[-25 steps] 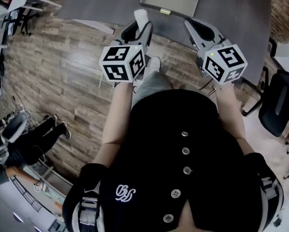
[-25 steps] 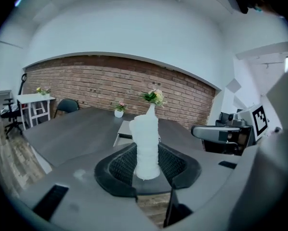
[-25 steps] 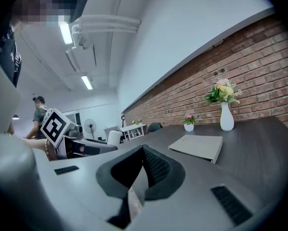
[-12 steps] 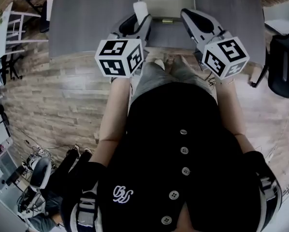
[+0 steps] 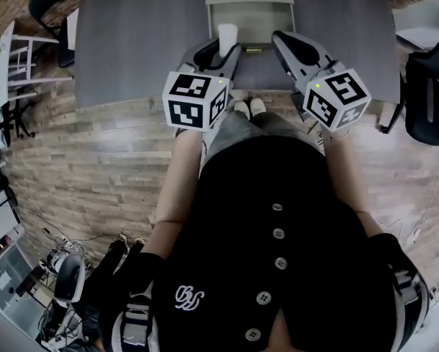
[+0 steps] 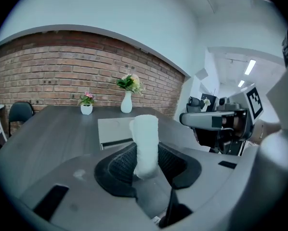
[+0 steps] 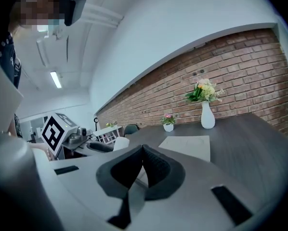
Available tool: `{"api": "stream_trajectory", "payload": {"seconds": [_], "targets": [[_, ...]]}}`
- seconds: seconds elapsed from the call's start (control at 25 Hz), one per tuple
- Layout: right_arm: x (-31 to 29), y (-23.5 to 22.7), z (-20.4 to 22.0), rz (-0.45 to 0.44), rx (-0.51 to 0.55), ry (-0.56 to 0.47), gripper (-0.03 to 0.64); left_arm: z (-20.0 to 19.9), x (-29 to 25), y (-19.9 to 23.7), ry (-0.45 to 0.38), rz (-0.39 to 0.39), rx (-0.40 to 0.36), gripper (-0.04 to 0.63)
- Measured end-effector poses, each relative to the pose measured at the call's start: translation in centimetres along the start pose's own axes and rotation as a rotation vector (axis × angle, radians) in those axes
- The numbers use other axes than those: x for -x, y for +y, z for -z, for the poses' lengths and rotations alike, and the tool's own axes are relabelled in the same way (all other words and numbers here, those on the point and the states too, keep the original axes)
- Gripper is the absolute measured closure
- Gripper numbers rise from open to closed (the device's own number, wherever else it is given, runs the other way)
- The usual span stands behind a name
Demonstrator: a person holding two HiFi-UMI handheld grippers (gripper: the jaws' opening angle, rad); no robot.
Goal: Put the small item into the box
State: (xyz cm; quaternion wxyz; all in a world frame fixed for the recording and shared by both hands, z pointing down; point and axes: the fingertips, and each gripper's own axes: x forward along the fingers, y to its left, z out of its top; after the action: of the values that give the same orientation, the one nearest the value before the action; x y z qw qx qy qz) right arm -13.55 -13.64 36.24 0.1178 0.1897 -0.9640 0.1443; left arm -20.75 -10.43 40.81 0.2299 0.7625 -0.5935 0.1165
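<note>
Vertically, white roll [image 6: 146,137] in left gripper [image 6: 147,163], long axis upright.

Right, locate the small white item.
In the head view's upper middle, the small white item stands clamped in the left gripper, at the near edge of the open box on the grey table.

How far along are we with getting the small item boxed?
Pickup looks done: the left gripper is shut on the white item. In hand: it is held at the front edge of the box, which looks open. Left: lower it in and release. The right gripper is shut, empty.
</note>
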Motion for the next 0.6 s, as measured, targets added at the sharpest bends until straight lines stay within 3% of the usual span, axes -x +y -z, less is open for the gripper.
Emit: {"api": "stream_trajectory", "payload": {"seconds": [0.2,0.36,0.6], "targets": [[-0.8,-1.4,0.5,-0.004,-0.004,0.029,0.612,0.0,-2.5,0.7,0.085,0.017,-0.13,0.463],[-1.9,-3.4,0.8,0.0,-0.02,0.043,0.612,-0.8,-5.4,2.1,0.172,0.023,-0.283,0.463],[-2.1,-5.9,1.9,0.016,-0.053,0.052,0.612,1.7,-10.2,1.9,0.385,0.145,-0.563,0.463]]}}
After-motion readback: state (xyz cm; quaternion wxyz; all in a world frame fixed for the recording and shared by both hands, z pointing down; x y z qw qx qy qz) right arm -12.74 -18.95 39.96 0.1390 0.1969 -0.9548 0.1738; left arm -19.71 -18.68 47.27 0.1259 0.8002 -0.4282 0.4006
